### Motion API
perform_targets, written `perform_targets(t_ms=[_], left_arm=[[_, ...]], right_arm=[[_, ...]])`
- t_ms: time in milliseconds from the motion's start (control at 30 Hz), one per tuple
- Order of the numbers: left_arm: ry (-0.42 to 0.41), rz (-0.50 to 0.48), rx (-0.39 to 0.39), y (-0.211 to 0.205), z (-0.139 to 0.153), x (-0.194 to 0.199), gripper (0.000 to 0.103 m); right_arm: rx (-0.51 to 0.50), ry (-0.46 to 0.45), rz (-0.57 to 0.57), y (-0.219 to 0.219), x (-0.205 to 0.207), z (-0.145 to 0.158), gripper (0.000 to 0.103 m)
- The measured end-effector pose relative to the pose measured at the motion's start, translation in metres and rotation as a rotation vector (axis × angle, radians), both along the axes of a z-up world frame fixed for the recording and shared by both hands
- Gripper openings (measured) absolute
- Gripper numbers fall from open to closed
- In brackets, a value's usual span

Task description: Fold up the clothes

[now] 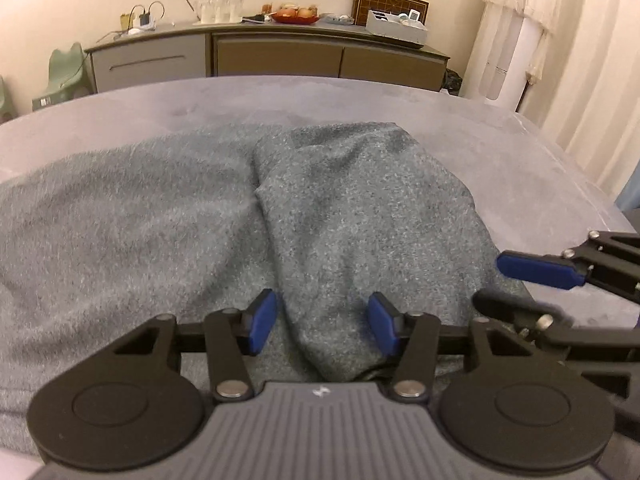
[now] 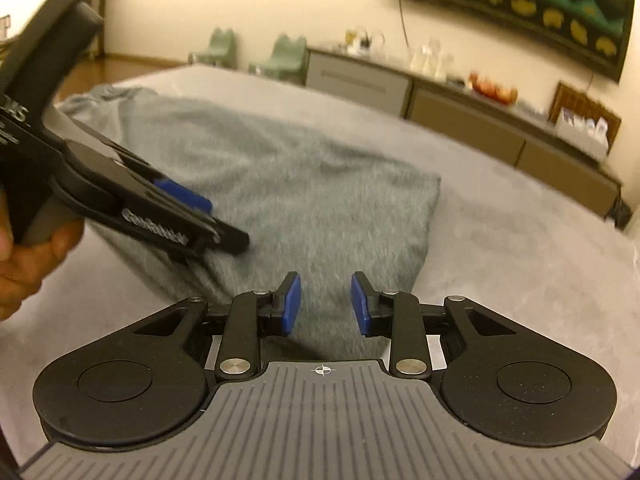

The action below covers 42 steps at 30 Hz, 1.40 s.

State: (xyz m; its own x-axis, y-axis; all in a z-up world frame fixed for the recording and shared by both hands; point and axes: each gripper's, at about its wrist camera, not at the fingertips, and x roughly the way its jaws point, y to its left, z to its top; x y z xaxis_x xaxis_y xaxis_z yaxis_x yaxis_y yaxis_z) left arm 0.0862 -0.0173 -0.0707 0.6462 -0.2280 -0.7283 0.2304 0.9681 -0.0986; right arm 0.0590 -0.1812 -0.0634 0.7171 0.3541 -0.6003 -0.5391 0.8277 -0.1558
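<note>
A grey knitted garment [image 1: 168, 216] lies spread on the grey table [image 1: 240, 96], with one part folded over on the right [image 1: 360, 208]. My left gripper [image 1: 322, 322] is open, its blue pads on either side of the folded part's near edge. My right gripper [image 2: 326, 304] is open just above the garment's near corner [image 2: 328, 216]. In the left wrist view the right gripper [image 1: 516, 280] reaches in from the right at the cloth's edge. In the right wrist view the left gripper [image 2: 188, 216] sits at the left over the cloth.
A long sideboard [image 1: 272, 54] stands behind the table with glasses, a fruit bowl [image 1: 296, 16] and a box. Green stools [image 1: 66, 72] stand at the left. Curtains [image 1: 560, 48] hang at the right. Bare table surface lies right of the garment [image 2: 520, 264].
</note>
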Motion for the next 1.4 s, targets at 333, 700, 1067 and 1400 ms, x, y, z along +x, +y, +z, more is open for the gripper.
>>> perform_targets(t_ms=[333,700,1067,1400], left_arm=[[-0.009,-0.131,-0.029,-0.091,-0.005,0.046,0.053],[0.117,0.063,-0.371,-0.049,0.002,0.131,0.050],[0.175,0.014,-0.358,-0.083,0.000,0.188,0.012],[0.156,0.046,-0.449,-0.065,0.012,0.195,0.015]], right_arm=[[-0.125,0.045,-0.189,-0.045,0.039,-0.005,0.038],[-0.034,-0.117,-0.145,-0.075,-0.005,0.018,0.051],[-0.228,-0.012,-0.044,-0.027,0.018,-0.013,0.005],[-0.231,0.006,-0.031,-0.036,0.005,-0.014,0.005]])
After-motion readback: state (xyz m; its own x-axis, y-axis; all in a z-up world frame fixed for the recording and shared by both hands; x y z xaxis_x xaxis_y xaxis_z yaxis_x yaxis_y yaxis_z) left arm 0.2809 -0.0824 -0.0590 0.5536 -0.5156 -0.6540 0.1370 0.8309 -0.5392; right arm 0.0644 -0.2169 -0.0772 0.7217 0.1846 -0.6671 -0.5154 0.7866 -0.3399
